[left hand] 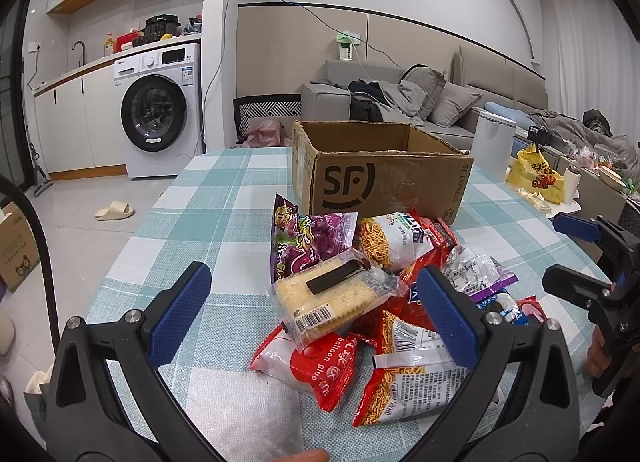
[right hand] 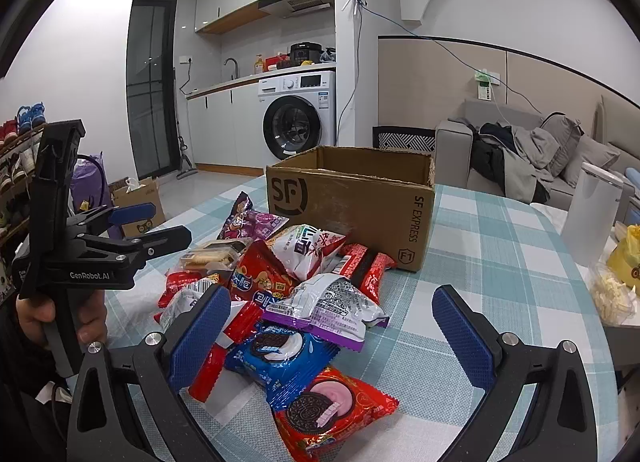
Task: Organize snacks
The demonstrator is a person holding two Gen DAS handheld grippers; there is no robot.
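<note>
Here, in the left wrist view, the left gripper (left hand: 314, 308) has its fingers spread wide, holding nothing, over the snack pile (left hand: 360, 294) on the checked table (left hand: 224, 190), just before the open cardboard box (left hand: 380, 178). The clear cracker pack (left hand: 332, 294) on top looks light but fragile; I would take it by its long sides, gently.

In the right wrist view, the right gripper (right hand: 332, 330) is also spread and empty. The blue cookie packet (right hand: 280, 358) seems slippery and crushable.

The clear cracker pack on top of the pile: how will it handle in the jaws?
The cracker pack probably stays fairly stiff, since stacked crackers fill it. Its glossy film may slip. Hard squeezing could crack them.
</note>
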